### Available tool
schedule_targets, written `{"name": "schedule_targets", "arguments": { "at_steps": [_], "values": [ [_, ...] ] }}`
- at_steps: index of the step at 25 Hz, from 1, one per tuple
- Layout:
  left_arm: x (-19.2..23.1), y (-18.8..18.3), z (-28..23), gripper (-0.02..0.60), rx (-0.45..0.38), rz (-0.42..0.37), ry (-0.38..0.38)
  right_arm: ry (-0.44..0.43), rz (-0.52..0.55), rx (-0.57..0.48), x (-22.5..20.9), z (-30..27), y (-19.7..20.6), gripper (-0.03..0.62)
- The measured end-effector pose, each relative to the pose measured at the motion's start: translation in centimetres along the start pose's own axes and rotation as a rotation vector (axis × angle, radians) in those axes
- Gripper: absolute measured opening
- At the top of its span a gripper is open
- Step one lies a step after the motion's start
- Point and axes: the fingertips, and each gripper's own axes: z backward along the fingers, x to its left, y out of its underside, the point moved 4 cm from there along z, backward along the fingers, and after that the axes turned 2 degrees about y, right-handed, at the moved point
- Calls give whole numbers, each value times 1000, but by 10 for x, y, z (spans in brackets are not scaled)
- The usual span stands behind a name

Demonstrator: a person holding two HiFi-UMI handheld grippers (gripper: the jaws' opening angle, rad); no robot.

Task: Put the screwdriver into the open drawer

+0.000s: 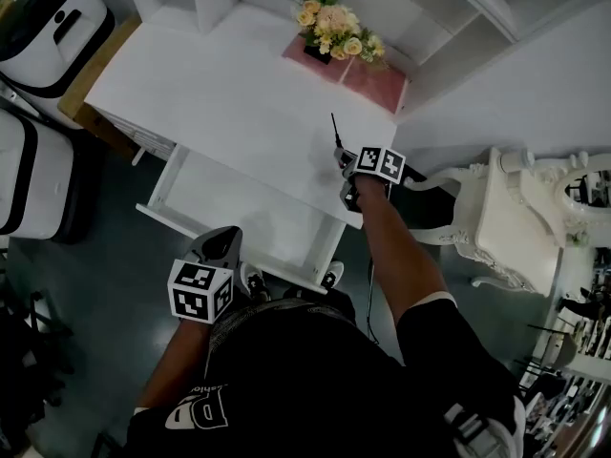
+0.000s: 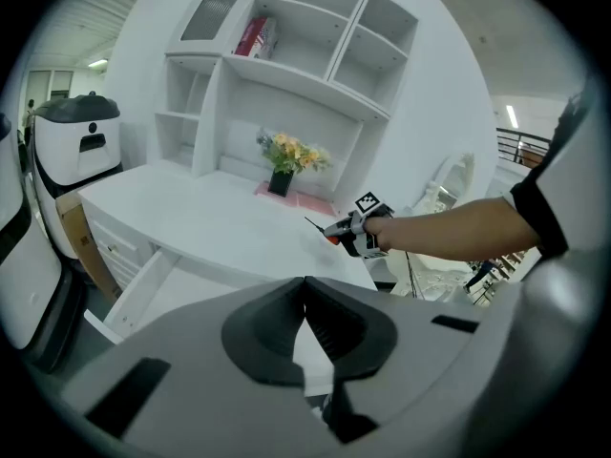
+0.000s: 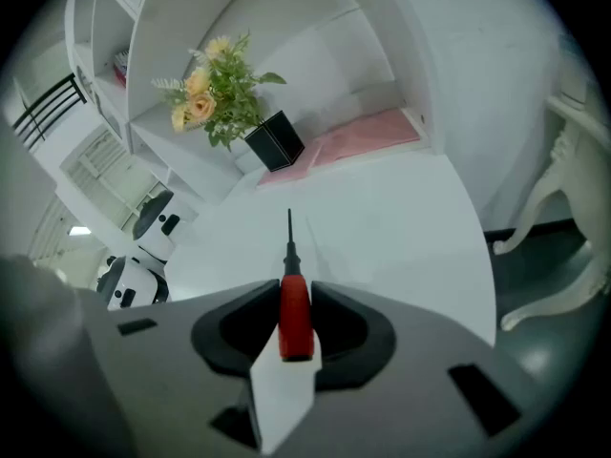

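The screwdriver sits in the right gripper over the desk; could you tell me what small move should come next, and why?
Probably carry the right gripper back toward the person and leftward, until it is over the open drawer. Its jaws clamp the screwdriver by the red handle, clear above the desk top, so nothing seems left but the transfer.

Red screwdriver (image 3: 295,318) handle, black shaft; white desk (image 1: 220,93); pink mat (image 1: 374,82).

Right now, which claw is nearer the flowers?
Right. The right claw, gripping the screwdriver, is over the desk corner near the flowers; the left claw hangs back at the front of the open drawer.
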Motion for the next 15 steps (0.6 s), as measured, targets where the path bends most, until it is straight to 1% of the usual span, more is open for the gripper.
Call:
{"name": "schedule_targets", "arguments": {
  "at_steps": [15],
  "values": [
    [-21,5,12,15,-32,-36,50,-99,-65,-116,6,78,25,110]
  ]
}}
